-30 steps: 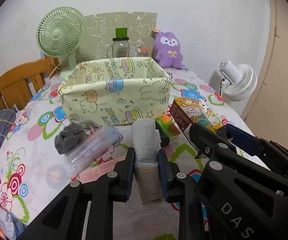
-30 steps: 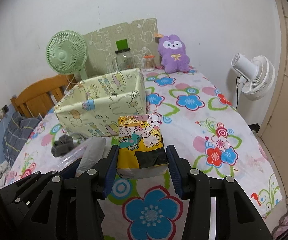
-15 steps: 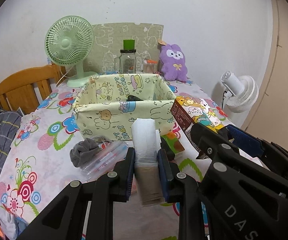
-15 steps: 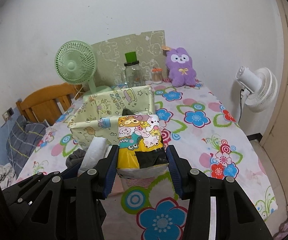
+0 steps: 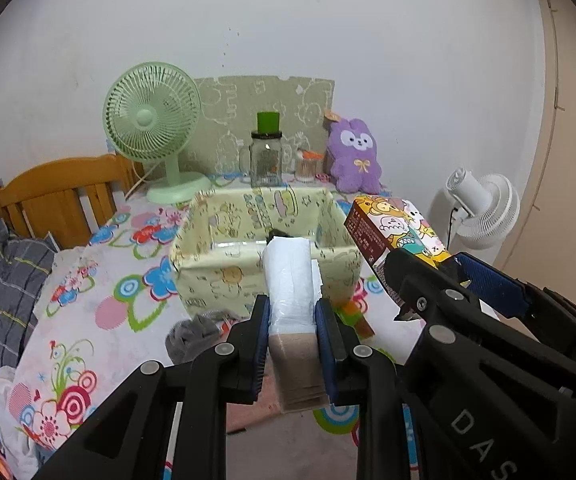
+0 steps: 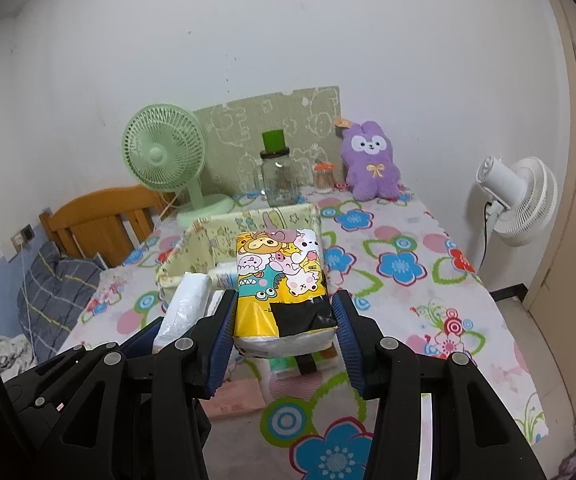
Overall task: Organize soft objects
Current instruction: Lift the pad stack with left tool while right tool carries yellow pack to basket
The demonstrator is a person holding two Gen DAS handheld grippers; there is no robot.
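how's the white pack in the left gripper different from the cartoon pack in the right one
The white tissue pack is plain, with a tan lower end; the cartoon tissue pack is printed with bright animals on yellow. The white tissue pack is narrow between the left gripper pads; the cartoon tissue pack is wider, so the right gripper stands wider. Both are soft wrapped packs, clamped and held above the floral tablecloth near the fabric bin.

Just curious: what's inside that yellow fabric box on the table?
Inside the yellow fabric box, a small dark object and a clear plastic sheen show. The white pack in front hides the rest.
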